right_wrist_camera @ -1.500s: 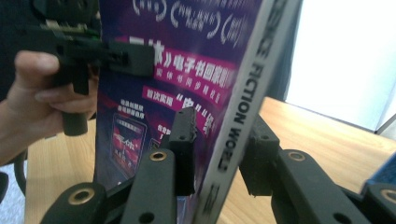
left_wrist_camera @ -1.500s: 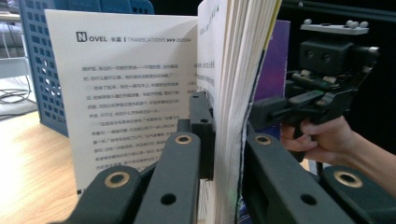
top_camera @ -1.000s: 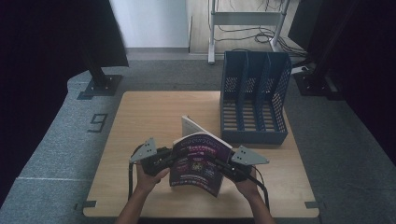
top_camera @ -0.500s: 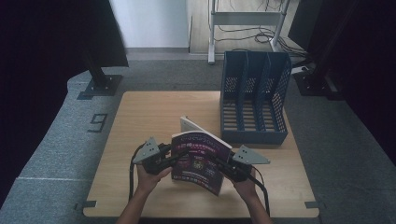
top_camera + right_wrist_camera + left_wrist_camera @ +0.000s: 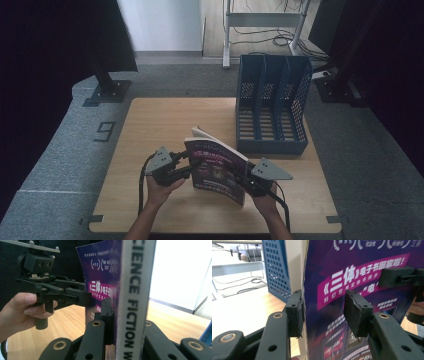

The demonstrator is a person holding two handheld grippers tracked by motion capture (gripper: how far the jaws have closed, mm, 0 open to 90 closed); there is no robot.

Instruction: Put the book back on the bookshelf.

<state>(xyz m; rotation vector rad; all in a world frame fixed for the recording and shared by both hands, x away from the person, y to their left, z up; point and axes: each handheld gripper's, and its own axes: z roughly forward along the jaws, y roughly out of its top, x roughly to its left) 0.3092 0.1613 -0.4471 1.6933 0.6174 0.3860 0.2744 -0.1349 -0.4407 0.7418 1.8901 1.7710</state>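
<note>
1. High view: we see a thick paperback magazine with a glossy purple cover (image 5: 218,169) standing nearly upright on its lower edge at the near middle of the pale wooden bench (image 5: 165,120), its top leaning towards the far left. The left hand-held gripper (image 5: 191,163) meets its left edge and the right hand-held gripper (image 5: 239,176) its near right edge, so both hands are at the magazine. A dark blue perforated plastic file rack (image 5: 270,107) with three upright slots stands at the far right, just beyond the magazine. We judge the coming move to be a lift into a slot, so the magazine's long axis must come upright and in line with the slots; the right hand is nearer the rack.

2. Left gripper view: the left hand-held gripper (image 5: 323,312) has just been opening. Its jaws stand at a middling gap with the cover edge between them: one pad is against the cover's back and the other is clear of the front, so we count no grip. The cover carries white Chinese characters on a magenta band, among them "三体" (image 5: 344,278).

3. Right gripper view: the right hand-held gripper (image 5: 125,322) is clamped on the magazine at its white spine (image 5: 133,297), where black letters read "SCIENCE FICTION W", cut off at the frame's bottom edge. The right hand alone carries the magazine.
</note>
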